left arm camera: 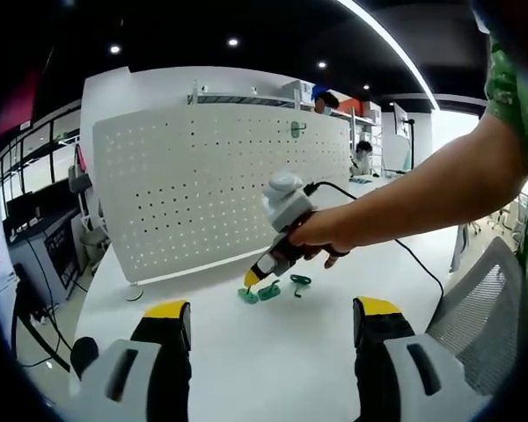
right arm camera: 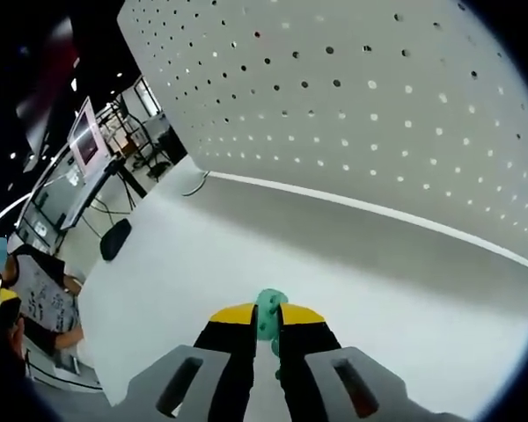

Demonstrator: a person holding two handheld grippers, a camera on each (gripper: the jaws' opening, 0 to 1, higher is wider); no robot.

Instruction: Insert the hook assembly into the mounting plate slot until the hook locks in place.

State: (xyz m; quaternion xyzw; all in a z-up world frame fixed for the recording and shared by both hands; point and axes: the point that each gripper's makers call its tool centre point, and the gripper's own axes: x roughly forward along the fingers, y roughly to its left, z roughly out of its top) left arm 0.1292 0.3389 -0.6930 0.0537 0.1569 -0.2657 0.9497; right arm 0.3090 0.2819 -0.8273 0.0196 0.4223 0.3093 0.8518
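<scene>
In the left gripper view, the left gripper (left arm camera: 268,330) is held low over a white table (left arm camera: 273,369), its two yellow-tipped jaws spread wide apart with nothing between them. Ahead of it, the right gripper (left arm camera: 252,280) is carried in a person's hand (left arm camera: 321,233) and is angled down to the table. Its yellow tip meets a green hook (left arm camera: 248,294) lying on the tabletop. A second green hook (left arm camera: 269,291) lies just beside the first, and a third (left arm camera: 300,283) is set a little further to the right. Behind them a white perforated board (left arm camera: 220,180) stands upright on the table, and one green hook (left arm camera: 297,128) is already hung near its upper right corner.

In the right gripper view, the right gripper (right arm camera: 266,327) is seen with its jaws drawn close together, and a green hook (right arm camera: 268,318) is pinched between the yellow tips. The table (right arm camera: 246,255) lies beneath, and the perforated board (right arm camera: 370,105) rises beyond it.
</scene>
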